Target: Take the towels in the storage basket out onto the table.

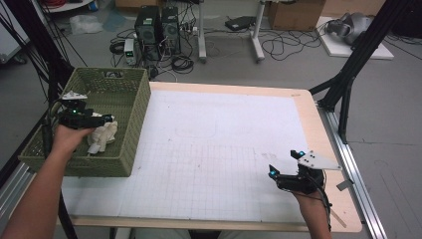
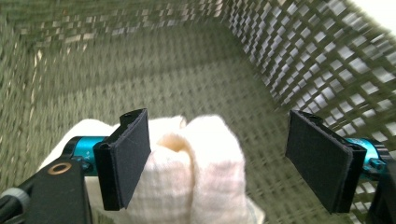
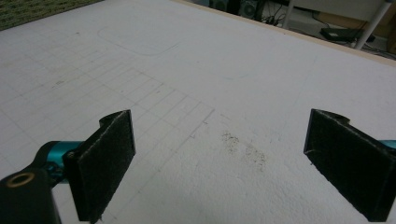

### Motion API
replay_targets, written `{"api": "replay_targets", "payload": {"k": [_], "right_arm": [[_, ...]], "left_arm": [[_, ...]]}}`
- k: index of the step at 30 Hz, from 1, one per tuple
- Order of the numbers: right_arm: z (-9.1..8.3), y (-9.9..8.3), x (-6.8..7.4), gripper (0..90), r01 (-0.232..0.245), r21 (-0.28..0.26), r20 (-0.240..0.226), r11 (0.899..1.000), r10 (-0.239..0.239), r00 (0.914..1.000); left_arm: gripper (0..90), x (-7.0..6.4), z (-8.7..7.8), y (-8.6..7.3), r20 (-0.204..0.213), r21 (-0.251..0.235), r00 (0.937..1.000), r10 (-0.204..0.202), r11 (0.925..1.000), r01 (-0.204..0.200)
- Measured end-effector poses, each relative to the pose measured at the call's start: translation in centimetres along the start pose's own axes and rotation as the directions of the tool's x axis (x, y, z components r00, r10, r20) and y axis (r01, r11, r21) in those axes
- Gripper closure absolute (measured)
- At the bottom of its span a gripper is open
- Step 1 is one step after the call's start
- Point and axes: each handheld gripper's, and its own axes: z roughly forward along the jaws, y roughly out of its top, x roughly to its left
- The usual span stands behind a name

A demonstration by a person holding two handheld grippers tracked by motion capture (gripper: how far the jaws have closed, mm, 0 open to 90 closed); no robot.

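The cream-white crumpled cloth (image 2: pixel 196 163) lies on the bottom of the olive-green woven basket (image 1: pixel 134 107), close to the basket's wall on the side of the table (image 1: pixel 328 129). In the high view the cloth (image 1: pixel 103 135) shows just beside the left gripper (image 1: pixel 102 119), which is inside the basket. In the left gripper view the jaws of this gripper (image 2: pixel 224 158) are spread wide. The cloth is between them, and one jaw seems to touch its folded edge (I cannot tell this for sure), while the other jaw is well apart from it, near the lattice wall of the basket (image 2: pixel 327 56). So the gripper does not pinch the cloth.

The basket stands at the far left corner of the light wooden table, which is covered by a white mat with a thin printed grid (image 1: pixel 219 149).

The right gripper (image 1: pixel 281 174) is at the near right part of the mat, well apart from the basket. In the right gripper view its jaws (image 3: pixel 219 163) are also spread wide with nothing between them, above the mat (image 3: pixel 196 60) with a small dusty spot (image 3: pixel 243 147).
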Motion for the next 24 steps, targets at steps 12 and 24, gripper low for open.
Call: {"api": "replay_targets", "payload": {"k": [12,24], "right_arm": [[-0.1,-0.2,-0.2,8.1,-0.004,0.002,0.002,1.0,0.004,1.0],[-0.3,-0.3,-0.3,8.1,-0.006,0.004,0.005,1.0,0.006,1.0]], "left_arm": [[25.3,-0.2,2.7,-1.0,-0.1,0.28,0.9897,0.102,0.9574,-0.07],[65.9,-0.4,2.9,-1.0,-0.118,0.362,0.9858,0.119,0.9297,-0.069]]}}
